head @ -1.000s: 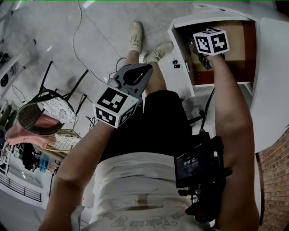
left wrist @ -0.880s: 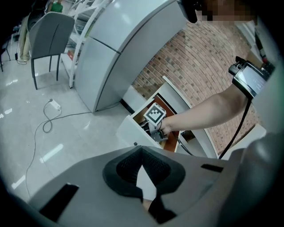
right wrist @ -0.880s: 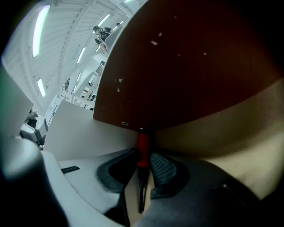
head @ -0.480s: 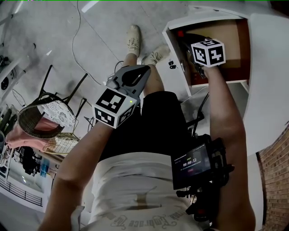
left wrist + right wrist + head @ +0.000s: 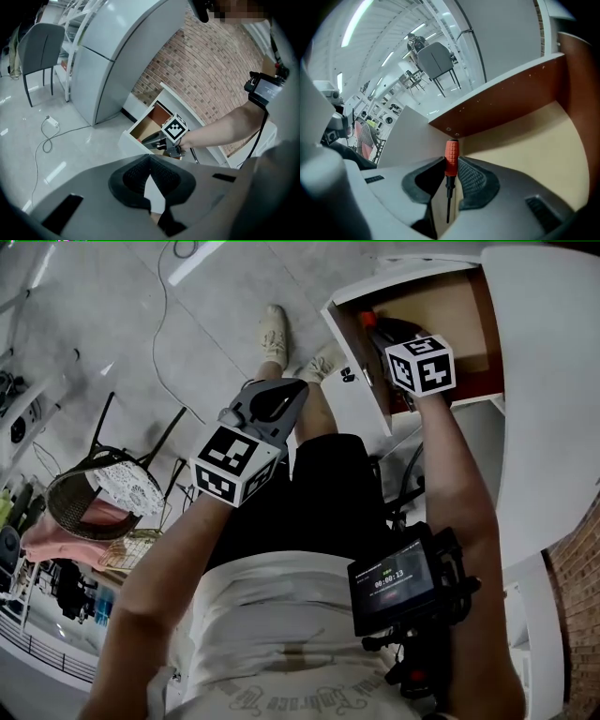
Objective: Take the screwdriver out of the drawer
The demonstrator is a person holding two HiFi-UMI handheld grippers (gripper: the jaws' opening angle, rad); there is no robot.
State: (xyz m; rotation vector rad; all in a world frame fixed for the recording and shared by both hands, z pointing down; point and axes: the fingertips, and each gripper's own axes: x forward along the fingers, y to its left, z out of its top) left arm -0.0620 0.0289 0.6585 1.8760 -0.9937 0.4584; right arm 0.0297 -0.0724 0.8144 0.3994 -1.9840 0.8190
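the right gripper (image 5: 451, 169) reaches into the open white-fronted wooden drawer (image 5: 534, 154). its jaws, which have just been closing, clamp the slim orange-handled screwdriver (image 5: 451, 155), whose handle points past the jaw tips toward the drawer's corner. the left gripper (image 5: 149, 156) hangs well apart, jaws together and empty.

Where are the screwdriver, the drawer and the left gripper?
screwdriver (image 5: 451, 157), right gripper view, on its orange handle.
drawer (image 5: 525, 145), right gripper view, on its bare floor.
left gripper (image 5: 150, 158), left gripper view, where the tips of its jaws meet.
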